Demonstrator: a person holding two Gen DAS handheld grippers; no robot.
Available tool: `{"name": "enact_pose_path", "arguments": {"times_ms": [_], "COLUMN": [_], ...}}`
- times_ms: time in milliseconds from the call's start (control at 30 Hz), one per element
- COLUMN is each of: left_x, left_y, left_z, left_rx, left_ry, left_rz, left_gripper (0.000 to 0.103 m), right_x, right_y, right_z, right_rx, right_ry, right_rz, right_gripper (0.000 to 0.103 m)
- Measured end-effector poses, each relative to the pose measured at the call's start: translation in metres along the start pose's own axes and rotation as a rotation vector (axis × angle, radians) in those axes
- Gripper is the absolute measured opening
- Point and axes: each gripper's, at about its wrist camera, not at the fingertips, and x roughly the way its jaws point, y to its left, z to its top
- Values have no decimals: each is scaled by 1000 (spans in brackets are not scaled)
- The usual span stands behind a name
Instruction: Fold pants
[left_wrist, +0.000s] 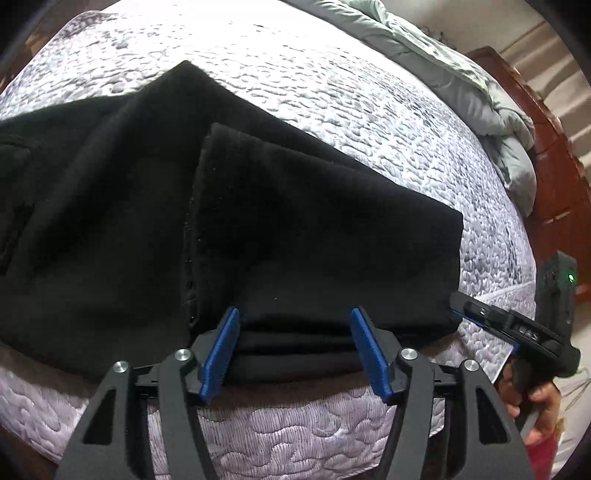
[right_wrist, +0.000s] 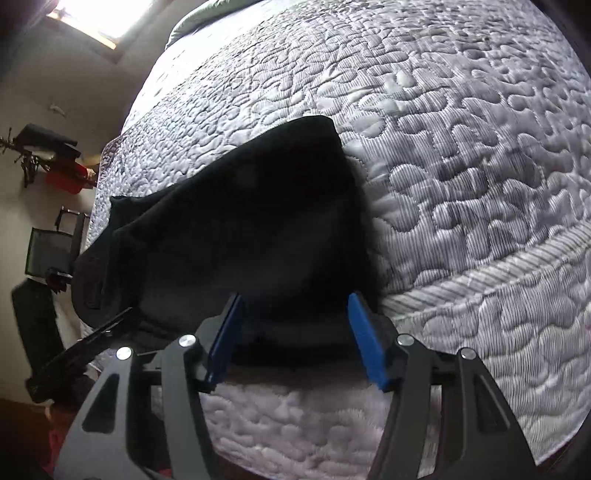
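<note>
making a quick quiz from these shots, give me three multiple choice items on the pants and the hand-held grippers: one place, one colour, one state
1. Where do the pants lie?
A. on the quilted mattress, at its near edge
B. on the floor
C. on a chair

2. What colour are the pads of the left hand-held gripper?
A. red
B. blue
C. white

3. How do the jaws of the right hand-held gripper stand?
A. pinched shut on nothing
B. shut on the grey blanket
C. apart, with the folded edge of the pants between them

Answers: 1 A, black cloth spreads over the quilting to its edge. 2 B, both pads show blue. 3 C, a clear gap with dark cloth in it.
</note>
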Motion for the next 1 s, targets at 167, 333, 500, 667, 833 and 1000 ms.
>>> {"name": "enact_pose_path", "arguments": {"times_ms": [167, 333, 500, 667, 833, 1000], "left_x": [-20, -72, -113, -135, -133, -130], "left_y": [10, 61, 146, 234, 294, 331], "left_z": [-2, -15, -28, -42, -37, -34], "left_rx": [-66, -150, -367, -613, -777, -831], "left_ry": [-10, -113, -195, -254, -280, -300], "left_rz": [-32, 2, 60, 50, -95, -183], "left_gripper": [63, 66, 66, 66, 66, 64], "right_x": [-12, -31, -24, -4, 20, 30], "right_y": [20, 54, 91, 113, 102, 94], "right_z": [-1, -10, -15, -11, -12, -15], "right_rx": [-22, -91, -174, -237, -198, -188], "right_ry": [-23, -60, -50, -16, 31, 37], "right_rz": [-46, 6, 45, 7, -43, -46], "right_gripper": [60, 63, 64, 64, 64, 65]}}
